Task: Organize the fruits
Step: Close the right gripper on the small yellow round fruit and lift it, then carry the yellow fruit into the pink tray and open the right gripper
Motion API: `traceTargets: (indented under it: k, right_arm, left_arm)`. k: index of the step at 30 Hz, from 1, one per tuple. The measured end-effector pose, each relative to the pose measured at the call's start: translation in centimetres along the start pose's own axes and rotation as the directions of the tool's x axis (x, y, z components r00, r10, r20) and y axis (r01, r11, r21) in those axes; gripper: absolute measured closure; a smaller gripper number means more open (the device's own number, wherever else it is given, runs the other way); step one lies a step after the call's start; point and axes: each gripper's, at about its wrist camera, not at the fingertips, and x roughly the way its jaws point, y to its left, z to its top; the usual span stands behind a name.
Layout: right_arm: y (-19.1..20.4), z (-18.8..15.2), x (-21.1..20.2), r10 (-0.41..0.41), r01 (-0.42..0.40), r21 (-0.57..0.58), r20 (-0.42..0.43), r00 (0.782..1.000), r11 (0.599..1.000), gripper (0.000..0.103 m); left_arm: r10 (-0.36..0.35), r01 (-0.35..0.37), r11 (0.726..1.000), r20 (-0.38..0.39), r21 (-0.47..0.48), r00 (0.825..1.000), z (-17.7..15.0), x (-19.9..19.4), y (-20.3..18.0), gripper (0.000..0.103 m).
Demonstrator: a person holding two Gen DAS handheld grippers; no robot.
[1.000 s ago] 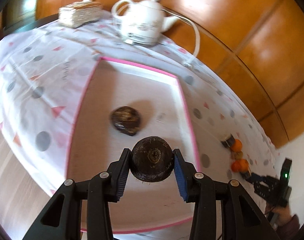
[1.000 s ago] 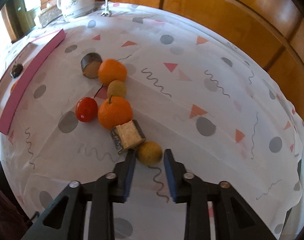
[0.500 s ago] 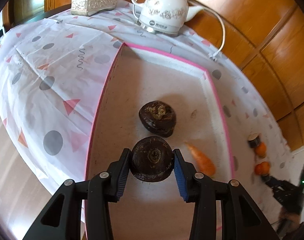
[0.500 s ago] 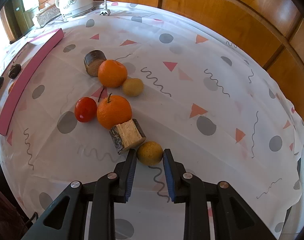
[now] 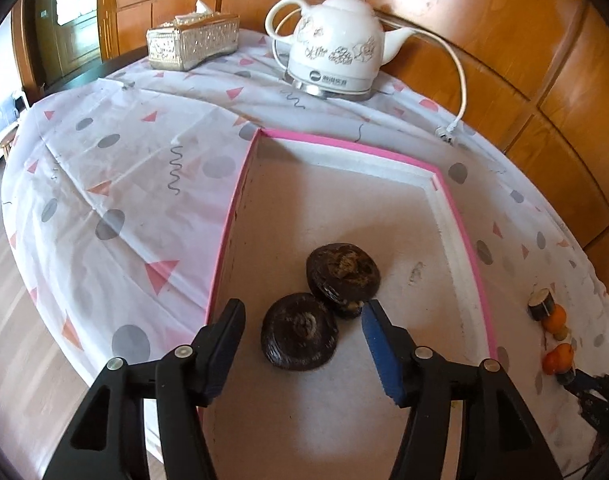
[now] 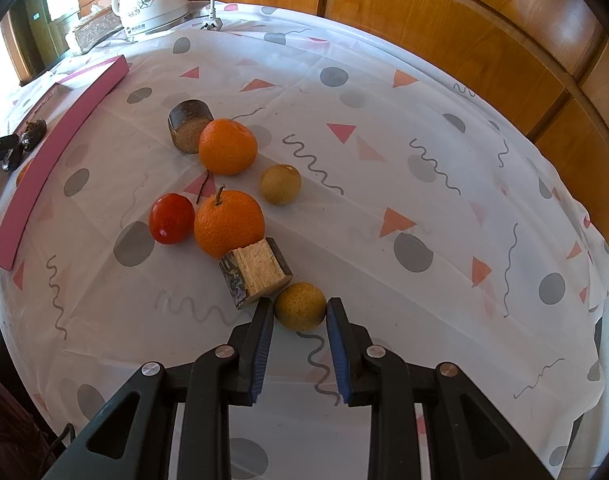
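Dark fruit [image 5: 299, 332] has been released in box [image 5: 460, 240]; left claw [image 5: 302, 350] spread. Right claw [image 6: 299, 330] brackets longan [image 6: 300, 306], contact unclear; wood block [image 6: 255, 272] could get nudged.

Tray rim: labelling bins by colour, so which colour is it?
Pink, with a white inner lining; the tray rim shows best in the left wrist view.

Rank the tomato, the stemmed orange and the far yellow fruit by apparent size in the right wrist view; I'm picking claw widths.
1. Stemmed orange, largest.
2. Tomato.
3. Far yellow fruit, smallest, though it lies slightly farther away.
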Motion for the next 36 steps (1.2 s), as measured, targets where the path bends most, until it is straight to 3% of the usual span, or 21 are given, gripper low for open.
traceTargets:
  k: [4,12,19,27,36]
  right_arm:
    - [0.0,0.0,0.0,0.0,0.0,0.004,0.0,1.0,1.0,0.076]
    - [-0.1,-0.4,-0.6,0.016,-0.015,0.038,-0.019,1.0,0.999,0.076]
    - [0.1,-0.9,-2.6,0.084,-0.083,0.102,-0.001,0.996,0.991,0.076]
    - [4.3,-0.4,-4.5,0.175,-0.179,0.085,0.052,0.983,0.98,0.076]
    - [11.7,2.6,-6.5,0.299,-0.298,-0.029,0.117,0.947,0.954,0.076]
  left_arm:
    - [0.013,-0.014,1.0,0.033,0.02,0.999,-1.4,-1.3,-0.7,0.042]
    - [-0.012,0.01,0.996,0.026,0.09,1.0,-3.4,-2.3,-2.5,0.041]
    - [-0.024,0.019,0.995,0.051,0.1,0.998,-3.8,-3.1,-3.0,0.04]
    - [-0.014,0.011,0.999,0.068,0.047,0.998,-3.8,-3.7,-1.6,0.038]
    - [-0.015,0.015,1.0,0.092,0.002,0.996,-3.6,-4.5,-0.1,0.038]
